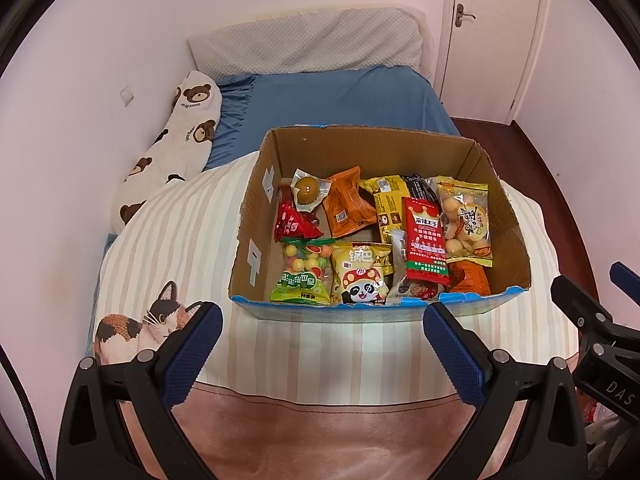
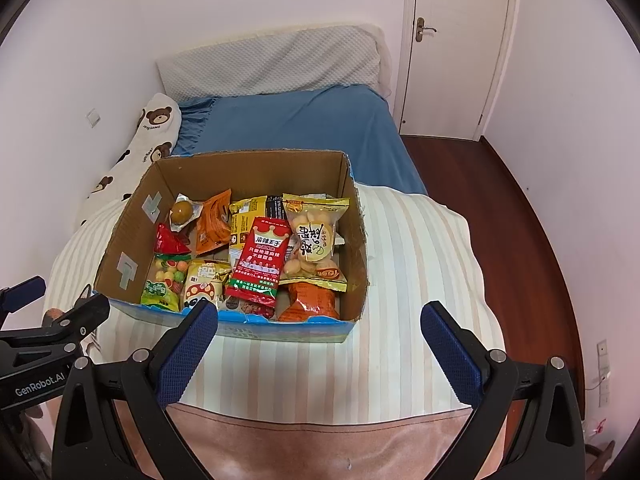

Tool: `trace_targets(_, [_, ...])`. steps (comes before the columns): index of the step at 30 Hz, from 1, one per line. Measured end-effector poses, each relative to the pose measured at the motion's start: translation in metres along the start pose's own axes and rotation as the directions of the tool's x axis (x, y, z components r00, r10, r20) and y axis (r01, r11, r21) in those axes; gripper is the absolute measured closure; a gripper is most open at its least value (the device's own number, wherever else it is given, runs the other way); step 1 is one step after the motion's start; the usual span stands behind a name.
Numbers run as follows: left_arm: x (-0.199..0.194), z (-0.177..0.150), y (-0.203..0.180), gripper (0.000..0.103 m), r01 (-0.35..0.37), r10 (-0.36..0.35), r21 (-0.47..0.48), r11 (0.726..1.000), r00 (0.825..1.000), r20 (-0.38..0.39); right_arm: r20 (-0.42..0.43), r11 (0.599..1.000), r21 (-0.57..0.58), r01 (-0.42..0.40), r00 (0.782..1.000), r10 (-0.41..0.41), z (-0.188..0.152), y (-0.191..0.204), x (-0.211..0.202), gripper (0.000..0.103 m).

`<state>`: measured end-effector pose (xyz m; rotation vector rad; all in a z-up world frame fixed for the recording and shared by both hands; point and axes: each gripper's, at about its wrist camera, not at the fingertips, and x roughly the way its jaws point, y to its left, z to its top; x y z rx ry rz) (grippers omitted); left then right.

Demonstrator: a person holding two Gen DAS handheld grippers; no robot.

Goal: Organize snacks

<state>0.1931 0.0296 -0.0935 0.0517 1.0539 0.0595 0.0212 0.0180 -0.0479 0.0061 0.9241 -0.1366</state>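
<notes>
An open cardboard box (image 1: 496, 200) (image 2: 356, 240) sits on a striped quilt and holds several snack packets. Among them are a red packet with a crown (image 1: 425, 245) (image 2: 258, 260), a clear bag of pale round puffs (image 1: 466, 218) (image 2: 314, 240), a yellow panda packet (image 1: 362, 272), a green candy bag (image 1: 304, 272) (image 2: 164, 280) and an orange packet (image 1: 348, 204) (image 2: 214, 224). My left gripper (image 1: 322, 320) is open and empty just in front of the box. My right gripper (image 2: 319, 318) is open and empty at the box's near right corner.
The box rests on a cream striped quilt (image 1: 192, 232) with a cat print (image 1: 140, 324), on a bed with a blue sheet (image 1: 332, 96). A bear-print pillow (image 1: 180, 132) lies against the left wall. A door (image 2: 456, 44) and wooden floor (image 2: 500, 208) are on the right.
</notes>
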Motion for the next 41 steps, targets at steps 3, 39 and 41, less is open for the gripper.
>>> trace_targets(3, [-0.0028, 0.001, -0.0007, 0.0, -0.002, 0.002, 0.007, 1.0, 1.0, 0.007, 0.001, 1.0, -0.003, -0.002, 1.0, 0.002, 0.0006, 0.0005, -0.0008, 0.0])
trace_targets(39, [-0.0064, -0.0035, -0.003, 0.0, -0.005, 0.005, 0.011, 1.0, 1.0, 0.024, 0.01, 1.0, 0.008, -0.011, 1.0, 0.011, -0.0014, 0.0054, -0.0059, 0.0])
trace_targets(41, [-0.0067, -0.0036, -0.003, 0.0, -0.004, 0.003, 0.01, 1.0, 1.0, 0.025, 0.011, 1.0, 0.009, -0.012, 1.0, 0.012, -0.0017, 0.0047, -0.0058, 0.0])
